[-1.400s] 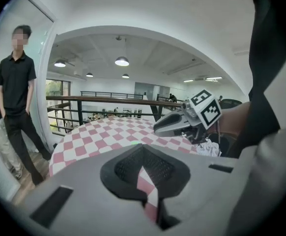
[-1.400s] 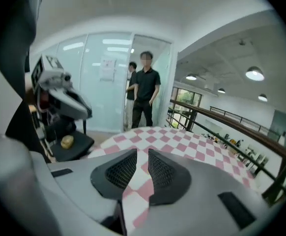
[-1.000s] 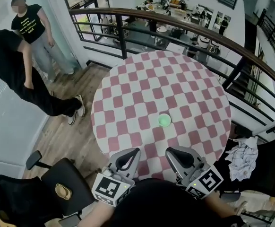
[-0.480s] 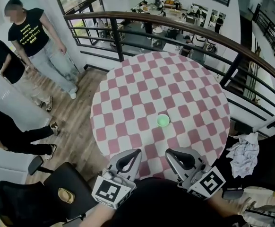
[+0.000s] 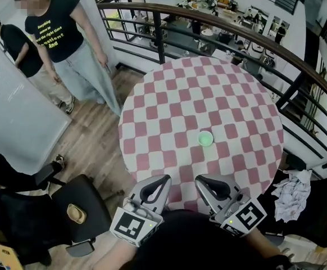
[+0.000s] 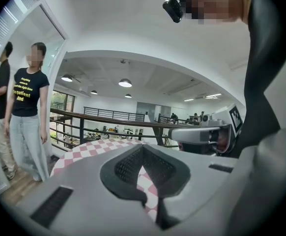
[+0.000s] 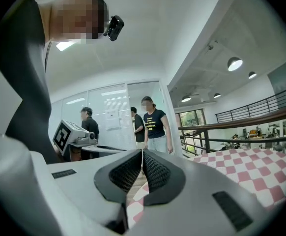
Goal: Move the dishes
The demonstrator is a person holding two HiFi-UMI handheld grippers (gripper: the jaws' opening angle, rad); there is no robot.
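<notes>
The dish [image 5: 205,138], small, round and green, sits alone right of the middle of the tabletop [image 5: 169,106]. It looks light and stiff, likely smooth, so a pinch across its rim seems the surest hold. The checked cloth may slip or wrinkle under a push. The left gripper [image 5: 163,180] and right gripper [image 5: 198,180] hang at the near edge, each with jaws together on nothing. A railing [image 5: 231,24] curves behind; a person [image 5: 68,44] stands left, near a chair [image 5: 76,210].

surface: round checkered table [image 5: 169,111] | on it: small green dish [image 5: 205,139], near centre
</notes>
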